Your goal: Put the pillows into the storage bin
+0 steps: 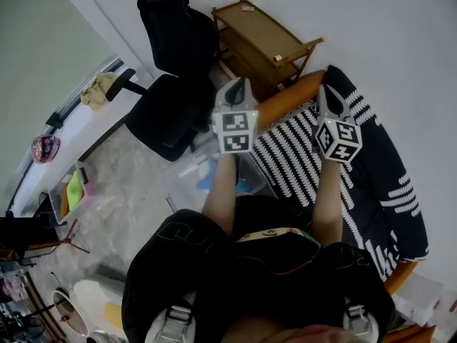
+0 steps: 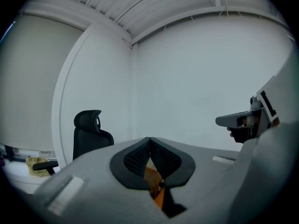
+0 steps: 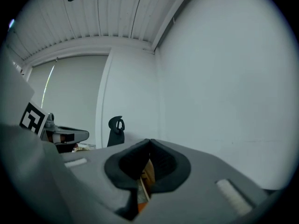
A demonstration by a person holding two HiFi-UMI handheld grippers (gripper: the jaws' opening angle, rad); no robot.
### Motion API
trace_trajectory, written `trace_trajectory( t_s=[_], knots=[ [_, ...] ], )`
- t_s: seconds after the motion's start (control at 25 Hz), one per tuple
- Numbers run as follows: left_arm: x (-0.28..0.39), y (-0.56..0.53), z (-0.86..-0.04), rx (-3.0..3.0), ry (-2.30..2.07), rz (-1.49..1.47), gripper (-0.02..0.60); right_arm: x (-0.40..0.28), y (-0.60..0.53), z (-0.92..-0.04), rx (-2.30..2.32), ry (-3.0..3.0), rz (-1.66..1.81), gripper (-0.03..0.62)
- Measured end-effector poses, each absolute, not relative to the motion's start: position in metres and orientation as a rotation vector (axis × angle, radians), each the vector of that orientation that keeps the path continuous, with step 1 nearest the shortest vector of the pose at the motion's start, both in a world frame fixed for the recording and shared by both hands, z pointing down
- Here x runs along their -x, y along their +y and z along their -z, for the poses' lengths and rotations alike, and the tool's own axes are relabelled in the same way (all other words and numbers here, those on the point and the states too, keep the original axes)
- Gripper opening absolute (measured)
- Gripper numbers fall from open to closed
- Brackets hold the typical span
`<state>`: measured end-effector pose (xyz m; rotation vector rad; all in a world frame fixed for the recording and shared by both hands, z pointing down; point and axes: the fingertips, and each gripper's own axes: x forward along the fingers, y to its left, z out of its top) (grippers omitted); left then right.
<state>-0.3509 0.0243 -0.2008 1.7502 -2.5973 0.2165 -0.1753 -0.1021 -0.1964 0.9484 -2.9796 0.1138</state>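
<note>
A person in black holds two grippers raised side by side toward a bare white wall; the left gripper (image 1: 239,84) has its jaws pressed together with nothing between them, as the left gripper view (image 2: 149,141) shows; the right gripper (image 1: 323,93) is likewise closed and empty in its own view (image 3: 149,144); each gripper carries one marker cube.

Below the right gripper, one finely striped black-and-white pillow (image 1: 289,159) lies on an orange-framed seat (image 1: 285,100); beside it spreads one darker piece with broad white bars (image 1: 389,181), and whether that is a second pillow or a cover cannot be told.

One clear storage bin (image 1: 196,171) stands on the floor under the left forearm, just beside the seat, with something blue inside it; neither striped piece is in it.

One black office chair (image 1: 171,84) stands left of the bin; one wooden shelf (image 1: 260,38) stands against the wall behind the seat; one yellowish cloth (image 1: 96,91) lies on the window ledge.
</note>
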Motion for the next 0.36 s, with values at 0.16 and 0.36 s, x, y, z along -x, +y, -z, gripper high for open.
trace_trajectory(
  t_s=[0.16,0.36],
  knots=[
    [0.352,0.0202,0.2025,-1.743,-2.613,-0.214,0.011,0.1758,-0.1069,0.1972,-0.951,-2.979,-0.085,0.003],
    [0.3538,0.0179,0.2004,-1.733,-2.615,-0.212,0.011,0.1774,-0.1131,0.1999,-0.96,-2.97,-0.059,0.003]
  ],
)
